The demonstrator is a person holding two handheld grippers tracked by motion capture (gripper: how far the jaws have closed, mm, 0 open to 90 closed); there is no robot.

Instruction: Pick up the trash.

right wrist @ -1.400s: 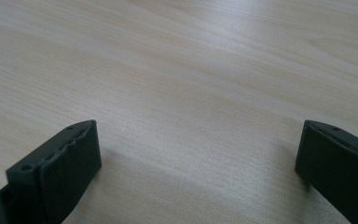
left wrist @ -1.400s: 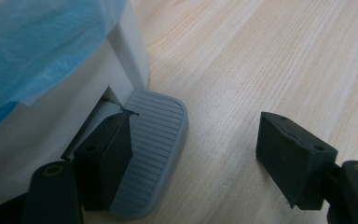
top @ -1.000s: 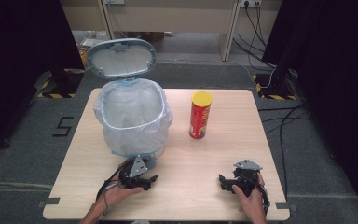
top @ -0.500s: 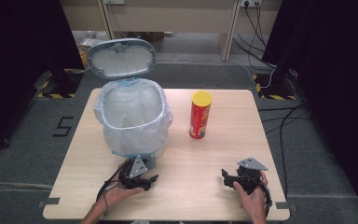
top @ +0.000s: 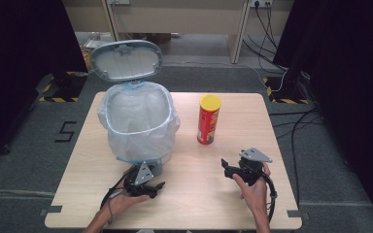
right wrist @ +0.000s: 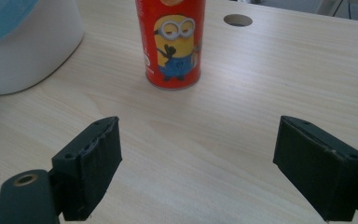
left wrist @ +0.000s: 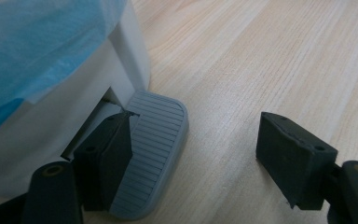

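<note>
A white pedal bin (top: 138,121) lined with a pale blue bag stands on the table's left half, its grey lid (top: 125,59) up. My left gripper (top: 150,187) is at the bin's foot, open; in the left gripper view one jaw rests on the ribbed grey pedal (left wrist: 156,140), the other over bare wood. A red can (top: 209,119) with a yellow lid stands mid-table. My right gripper (top: 226,167) hovers in front of the can (right wrist: 172,42); its jaws have just been closing with nothing between them and still stand apart, open (right wrist: 205,163).
The wooden table (top: 223,204) has bare wood between the can and my right gripper. A round hole (right wrist: 237,20) pierces the tabletop behind the can. Desks and cables lie beyond the far edge, with dark curtains at both sides.
My right gripper has lifted off the table and moved a little toward the can. The left gripper and the bin's lid have stayed as they were.
</note>
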